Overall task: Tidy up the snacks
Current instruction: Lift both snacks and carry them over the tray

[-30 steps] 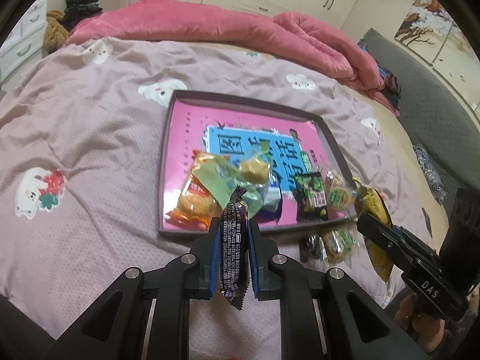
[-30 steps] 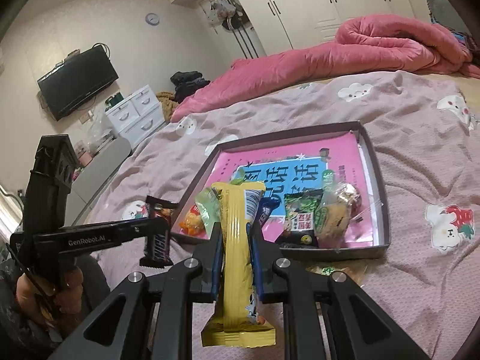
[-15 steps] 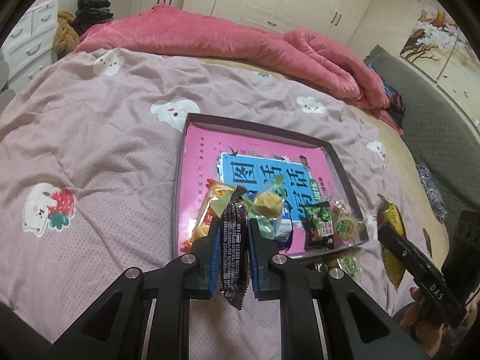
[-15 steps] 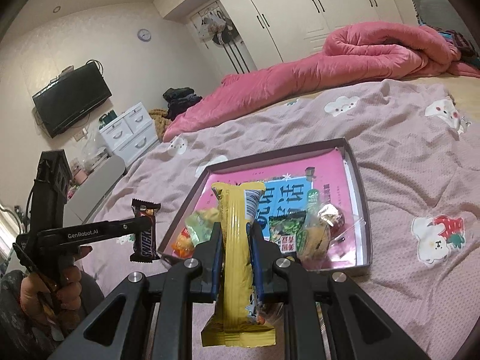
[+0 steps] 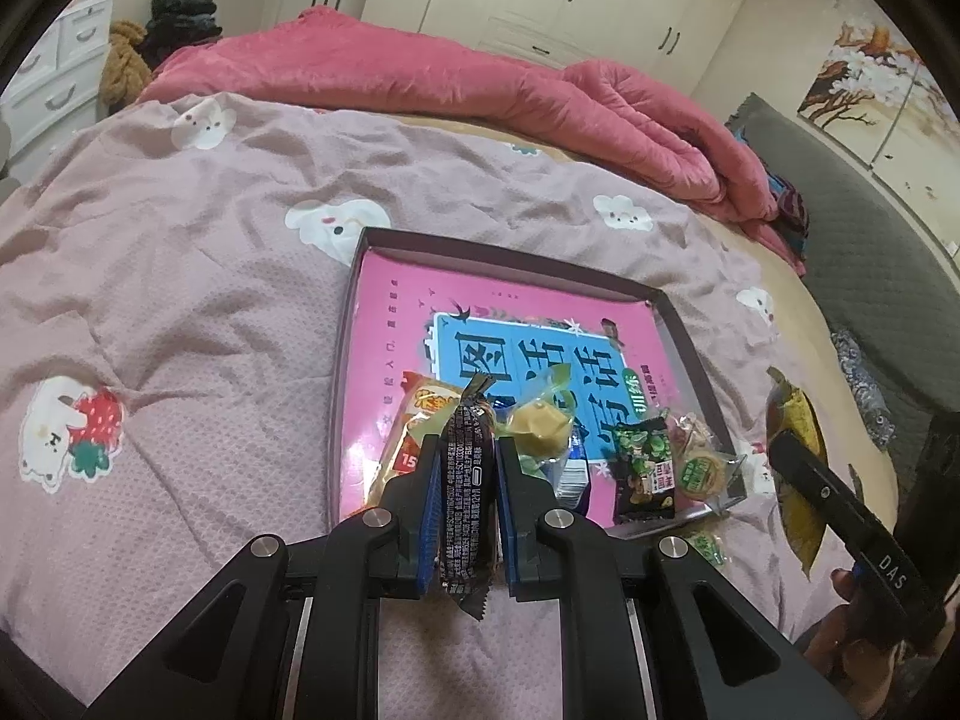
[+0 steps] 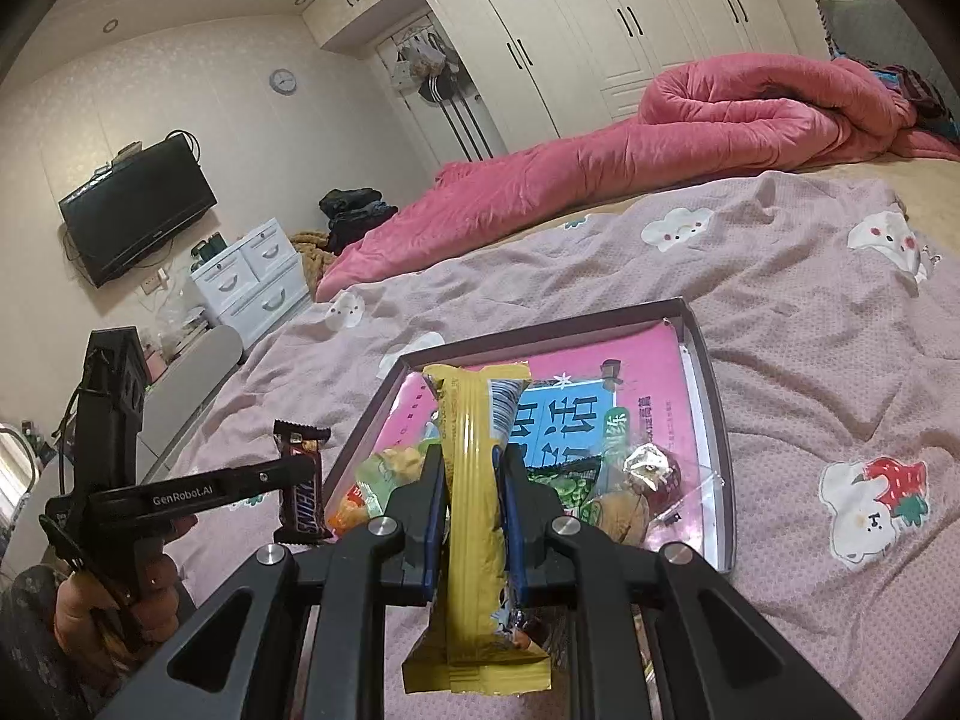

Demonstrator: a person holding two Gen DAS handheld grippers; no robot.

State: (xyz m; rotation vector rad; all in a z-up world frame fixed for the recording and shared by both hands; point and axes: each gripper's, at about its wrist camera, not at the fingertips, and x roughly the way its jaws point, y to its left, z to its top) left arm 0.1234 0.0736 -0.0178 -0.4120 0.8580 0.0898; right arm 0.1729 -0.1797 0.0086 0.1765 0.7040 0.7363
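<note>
Upright between the blue pads of the left gripper [image 5: 467, 504], a dark Snickers bar [image 5: 467, 498] is clamped, held above the near edge of the shallow tray [image 5: 678, 324]. Likewise, the right gripper [image 6: 475, 516] pinches a long yellow snack packet [image 6: 474, 516] vertically, its ends jutting past the fingers. Behind both, loose snacks crowd the tray's near end on the pink bedspread [image 5: 180, 276].

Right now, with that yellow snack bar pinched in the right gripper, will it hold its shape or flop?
The yellow snack bar stands upright above and below the right gripper, so probably fairly stiff. Its glossy wrapper could slip. It looks light; the loose bottom seal may crinkle.
</note>
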